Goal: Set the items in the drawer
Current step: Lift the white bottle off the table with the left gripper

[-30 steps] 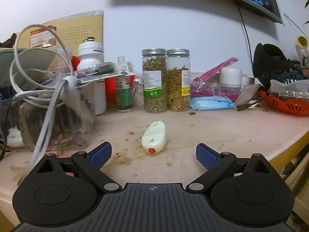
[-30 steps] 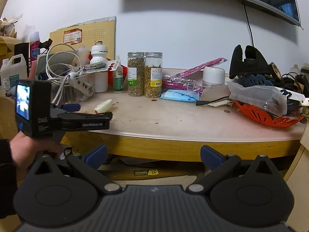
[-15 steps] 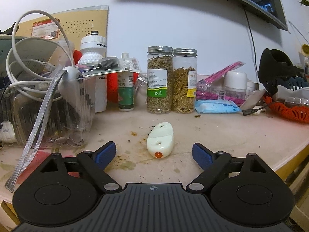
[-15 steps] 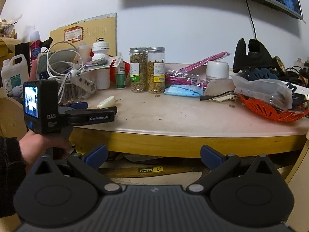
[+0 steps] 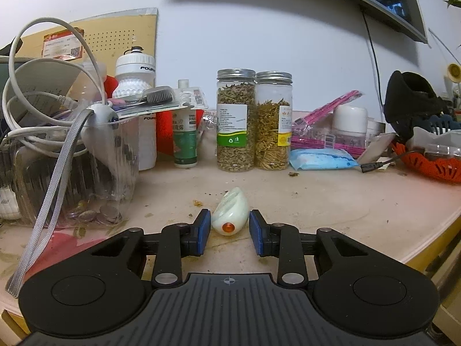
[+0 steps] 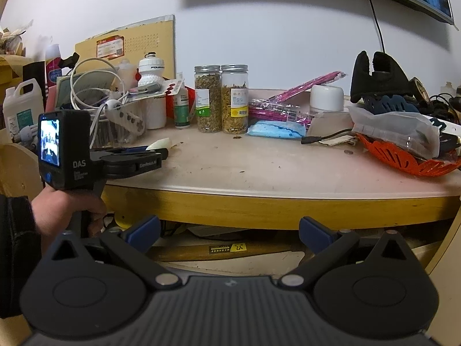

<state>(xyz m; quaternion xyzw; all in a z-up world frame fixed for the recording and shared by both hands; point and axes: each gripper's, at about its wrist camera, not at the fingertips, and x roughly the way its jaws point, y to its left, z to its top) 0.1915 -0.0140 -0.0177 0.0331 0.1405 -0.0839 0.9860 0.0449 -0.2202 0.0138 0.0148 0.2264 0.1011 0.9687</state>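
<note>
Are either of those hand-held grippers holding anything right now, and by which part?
Not clearly. The left hand-held gripper brackets the white gadget's orange-button end, with slim gaps still visible. The right hand-held gripper is open and empty.

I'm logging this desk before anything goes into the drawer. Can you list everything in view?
White oval gadget: 1, white with an orange button, table front, between the left gripper's fingers.
Herb jars: 2, clear with silver lids, side by side at the back.
Sports bottle: 1, white, back left.
Green-label bottle: 1, white and green, left of the jars.
Clear bin: 1, left, holds white cables, a power strip and coins.
Blue packet: 1, right of the jars.
Pink packets: several, behind the blue packet.
White tub: 1, back right.
Orange basket: 1, right edge.
Table: 1, pale top, yellow edge.
Left gripper: nearly closed around the gadget, small gaps showing.
Right gripper: open, below the table edge.
</note>
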